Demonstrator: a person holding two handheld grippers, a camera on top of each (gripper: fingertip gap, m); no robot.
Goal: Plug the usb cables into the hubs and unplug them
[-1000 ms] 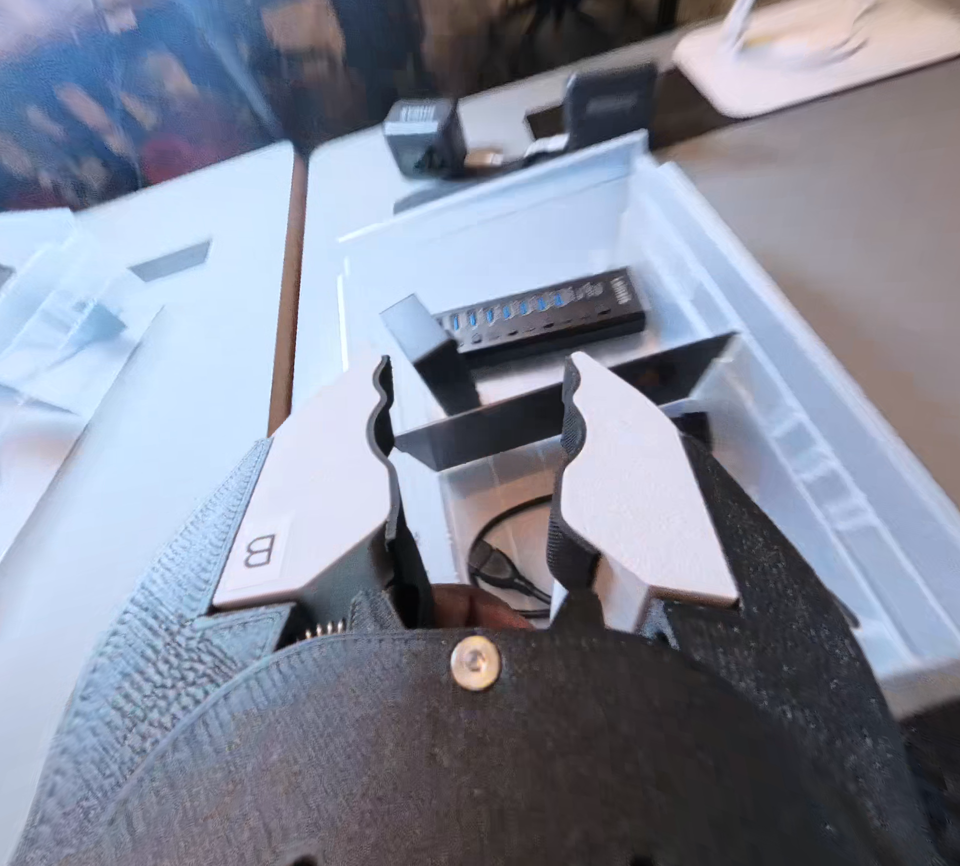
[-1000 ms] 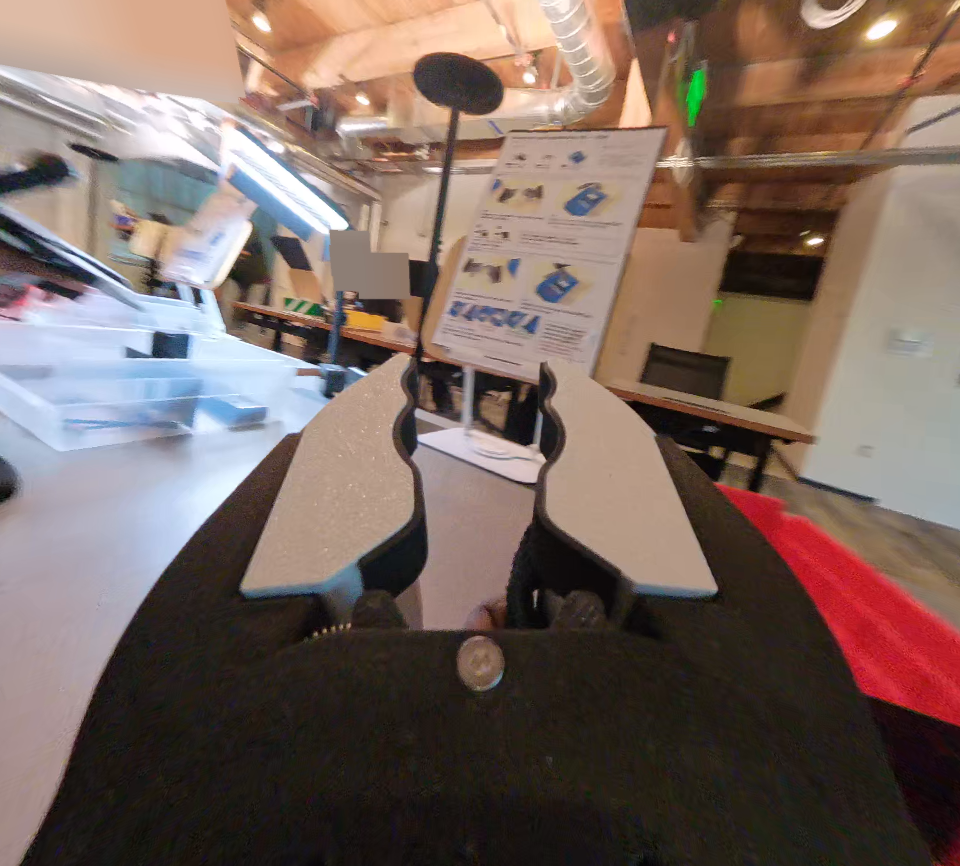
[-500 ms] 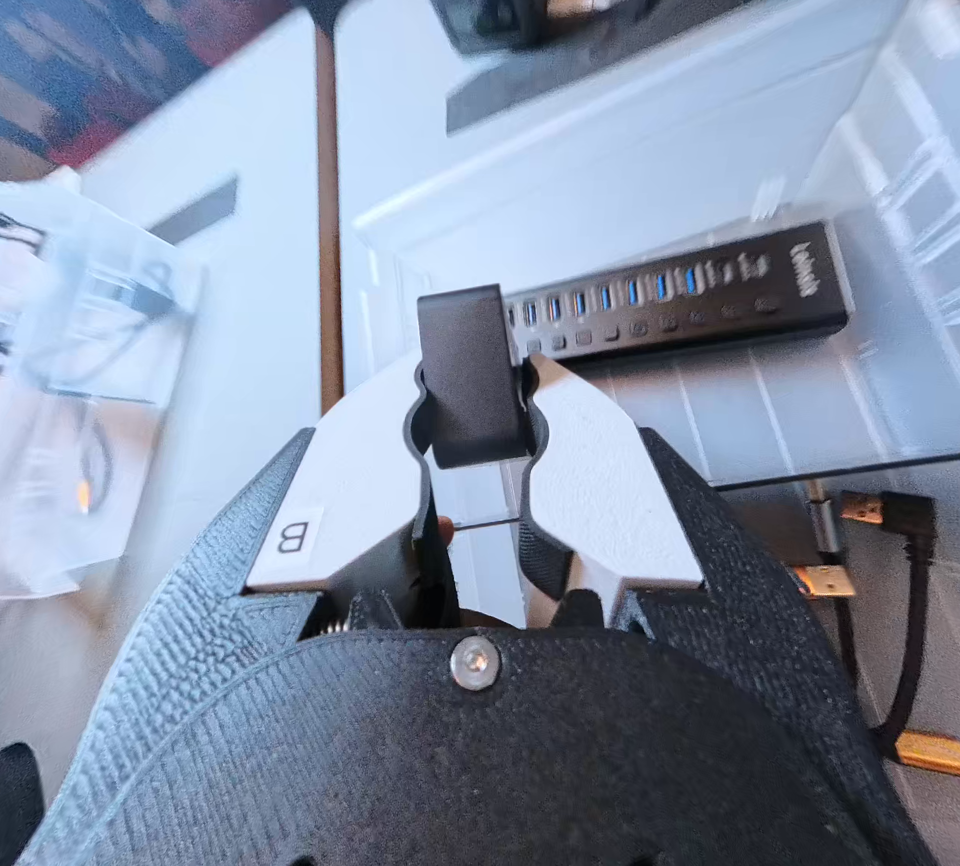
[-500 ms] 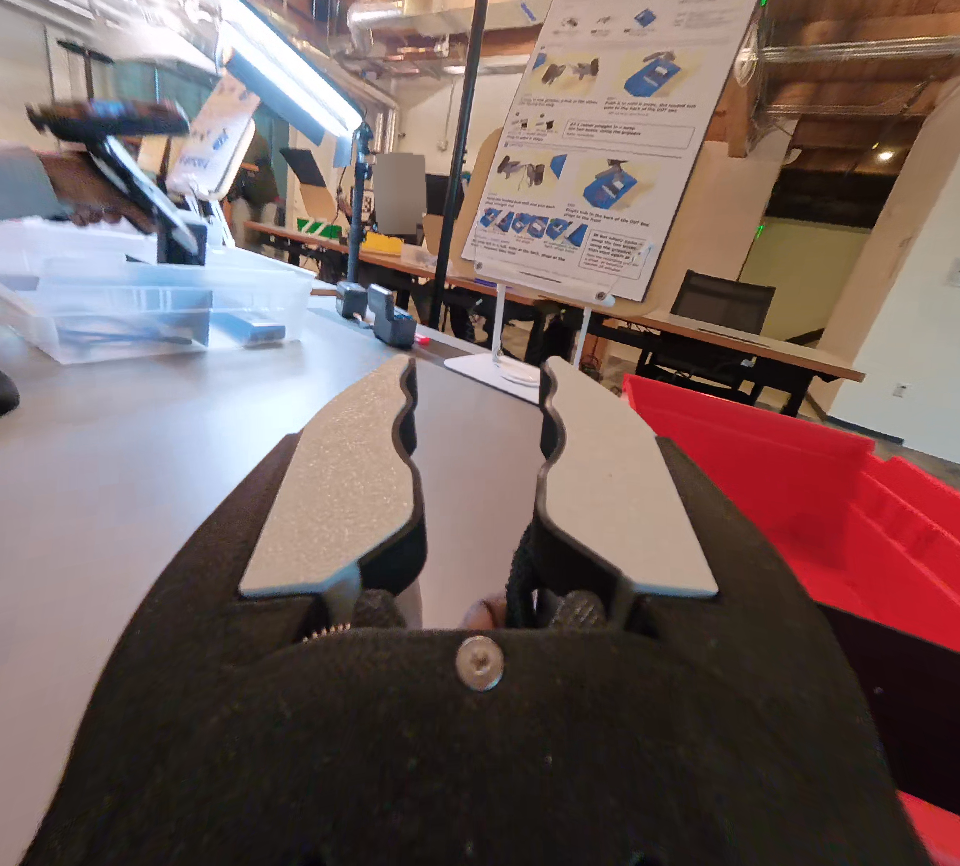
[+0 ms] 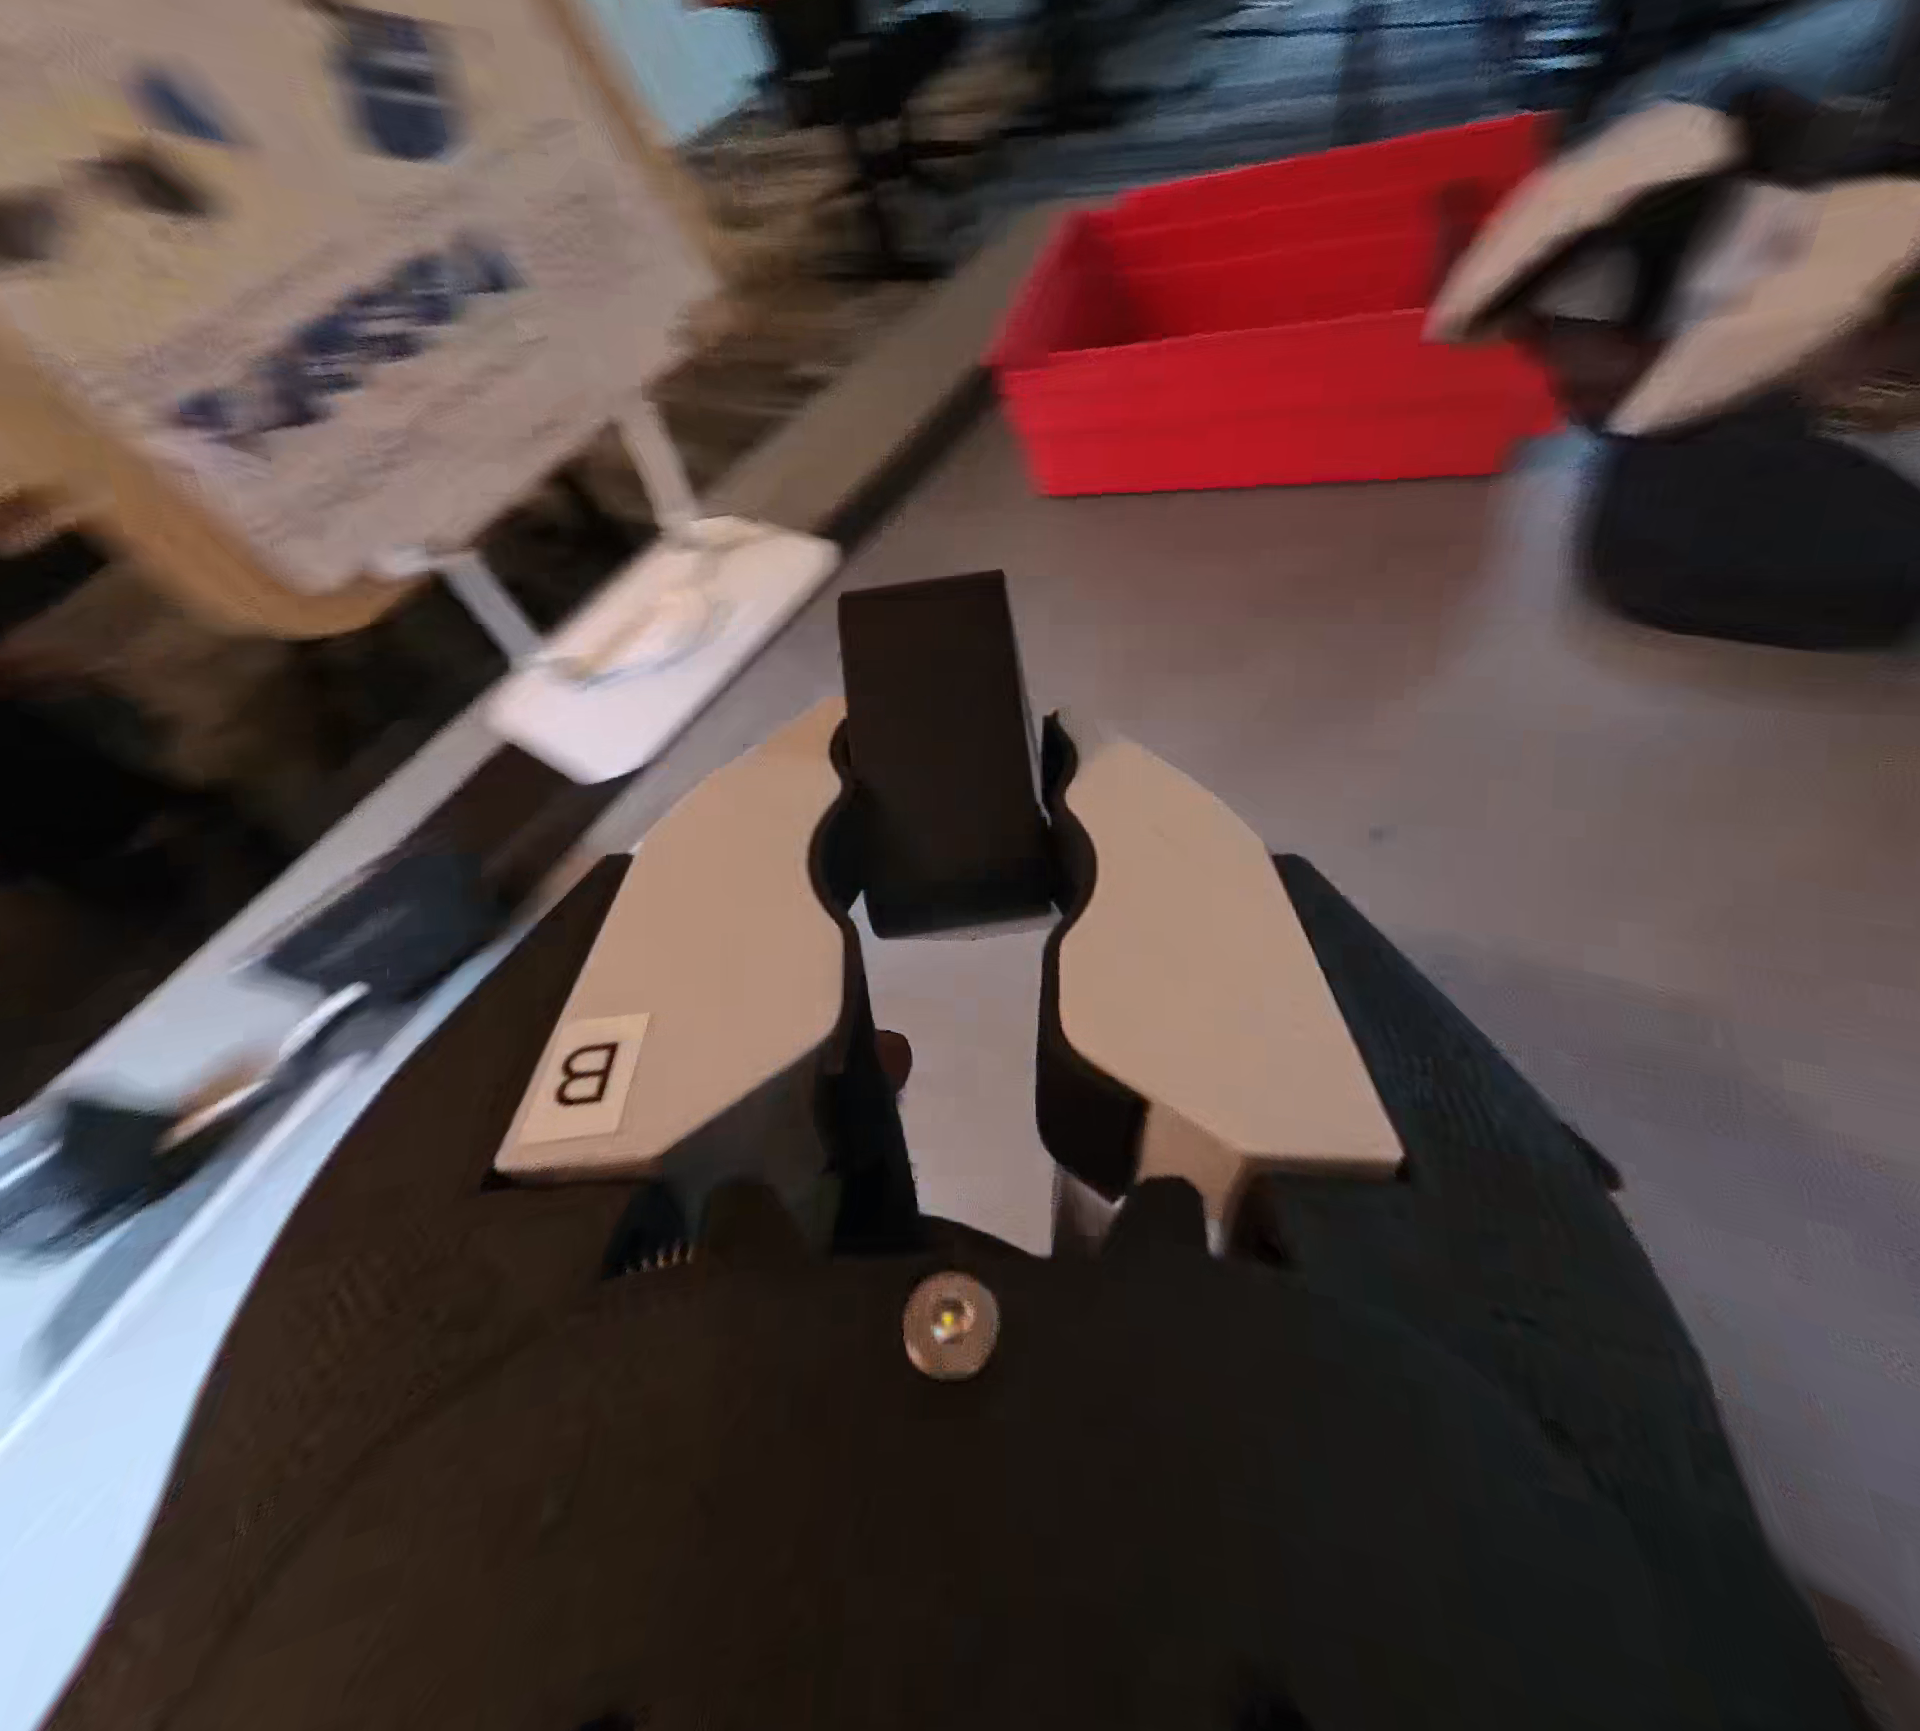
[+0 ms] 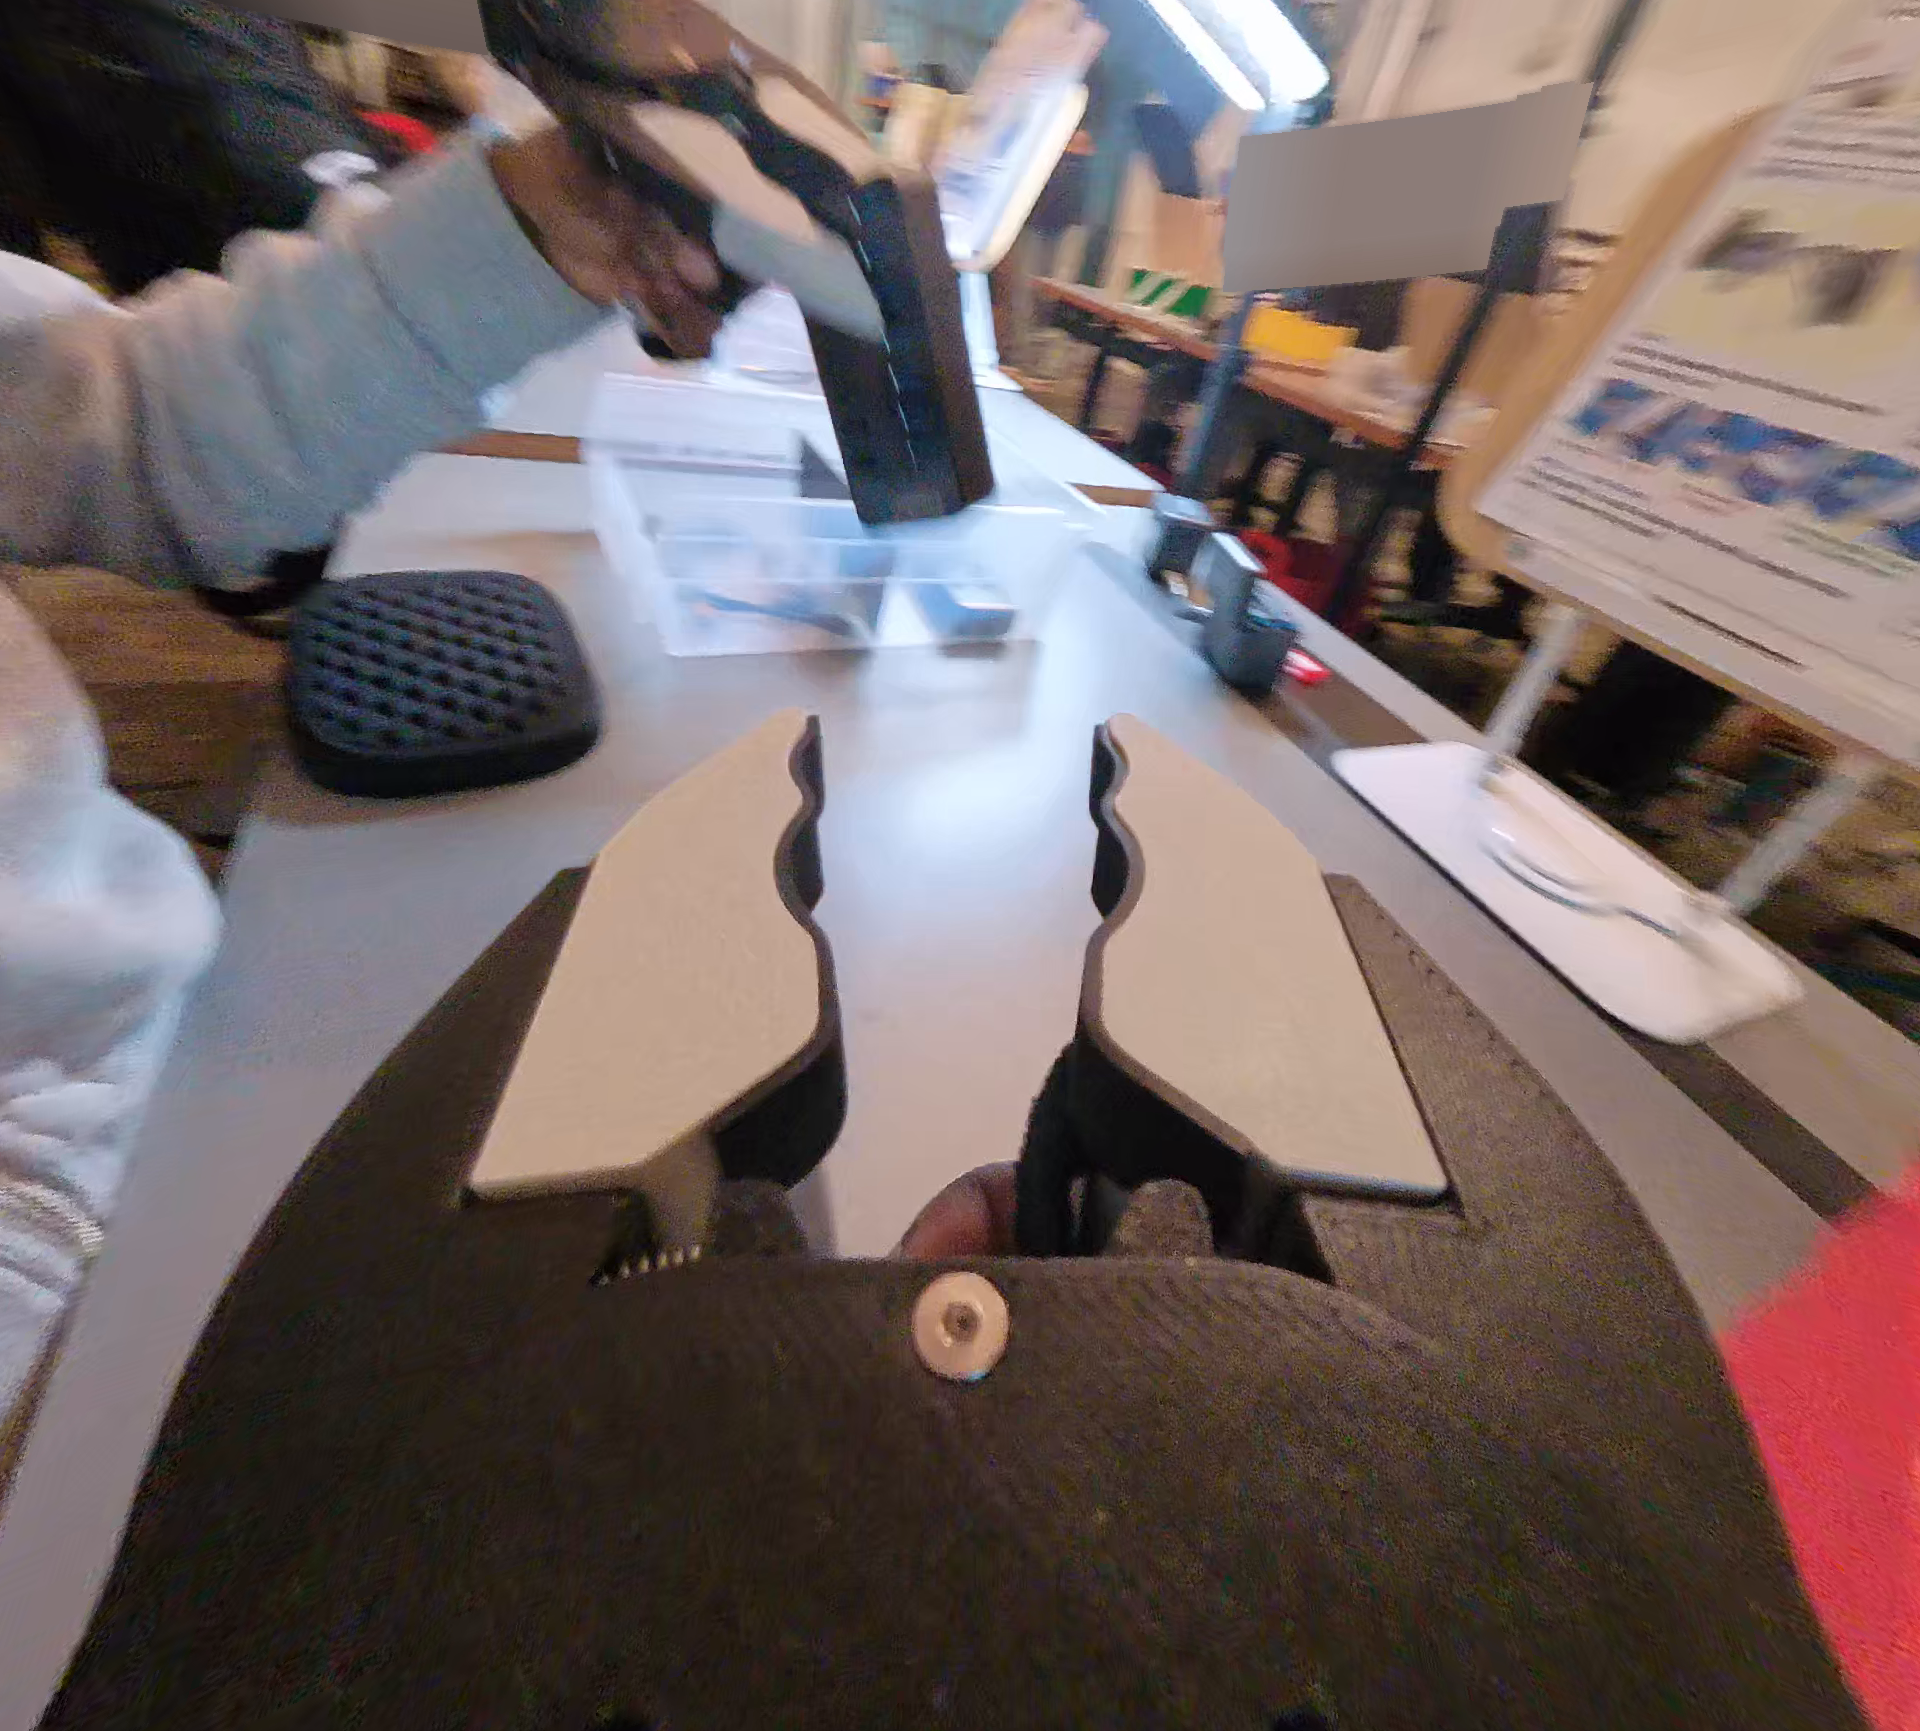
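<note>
My left gripper (image 5: 948, 782) is shut on a black USB hub (image 5: 930, 694) and holds it in the air over the grey table (image 5: 1455, 850). In the right wrist view the left gripper (image 6: 769, 227) holds the hub (image 6: 904, 372) hanging end-down above a clear plastic bin (image 6: 831, 559). My right gripper (image 6: 954, 746) is open and empty, low over the table, pointing toward the bin. It also shows blurred in the left wrist view (image 5: 1662, 268). The bin's contents are dark and too blurred to identify.
A red bin (image 5: 1278, 372) stands at the table's right end. A sign on a white stand (image 6: 1558, 881) sits at the far edge. A black perforated pad (image 6: 436, 679) lies near the front. Small black devices (image 6: 1236, 601) sit by the far edge. Spacing between my two grippers at the tips: around 20 cm.
My left gripper closed on the hub inside the clear bin, lifted it out and swung toward the right. My right gripper turned left toward the bin and stayed open.
</note>
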